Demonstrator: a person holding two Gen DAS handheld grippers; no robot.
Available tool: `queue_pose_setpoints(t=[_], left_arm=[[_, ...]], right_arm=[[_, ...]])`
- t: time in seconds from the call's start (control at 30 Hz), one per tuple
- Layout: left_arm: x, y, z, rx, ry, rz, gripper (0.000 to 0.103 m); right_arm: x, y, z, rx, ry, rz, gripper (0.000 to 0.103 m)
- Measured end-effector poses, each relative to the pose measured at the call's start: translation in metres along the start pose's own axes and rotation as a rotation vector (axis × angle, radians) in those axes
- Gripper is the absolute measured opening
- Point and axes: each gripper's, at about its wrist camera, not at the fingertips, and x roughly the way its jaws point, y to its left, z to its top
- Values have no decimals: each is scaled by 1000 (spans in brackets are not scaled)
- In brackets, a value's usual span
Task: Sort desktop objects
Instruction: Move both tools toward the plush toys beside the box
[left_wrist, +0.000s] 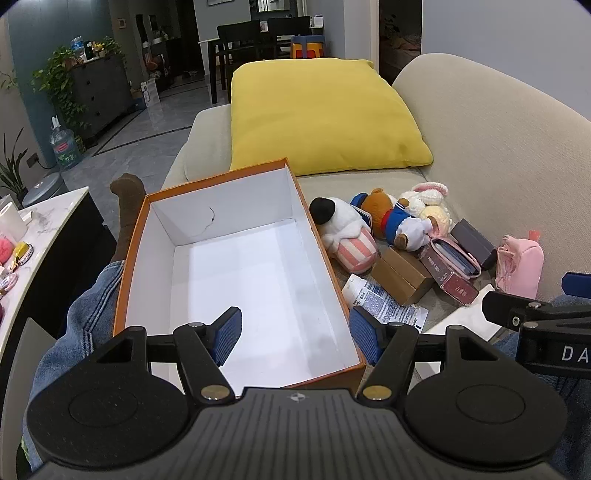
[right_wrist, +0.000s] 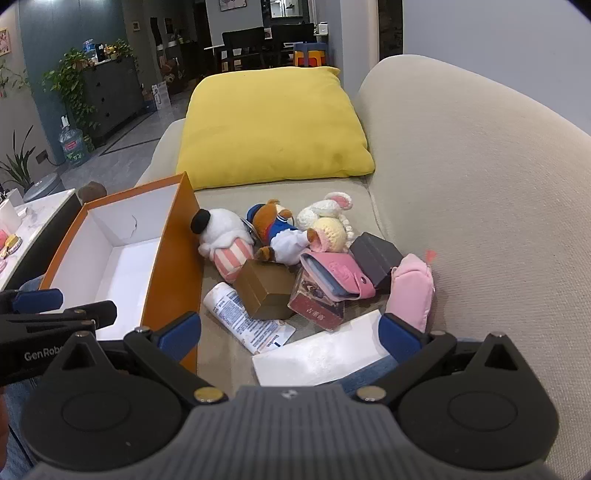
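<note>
Tube (right_wrist: 247, 319) lengthwise beside box (right_wrist: 173, 258)

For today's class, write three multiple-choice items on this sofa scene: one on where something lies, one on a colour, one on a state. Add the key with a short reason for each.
1. Where do the plush toys lie?
A. inside the orange box
B. on the sofa seat beside the box
C. on top of the yellow cushion

2. What colour is the inside of the orange box?
A. white
B. black
C. green

3. How do the jaws of the right gripper stand?
A. shut on the tube
B. shut on the pink pouch
C. open, holding nothing

Key: 1 B, the toys sit on the sofa seat just to the right of the box wall. 2 A, its floor and inner walls are white. 3 C, the blue pads stand wide apart with nothing between them.
</note>
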Motion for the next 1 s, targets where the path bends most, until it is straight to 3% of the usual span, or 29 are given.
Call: queue_pose_setpoints(t=[1.0], left_arm=[[1, -7, 2, 14, 13, -30, 76]], right_arm=[[2, -4, 0, 15, 7, 1, 102]])
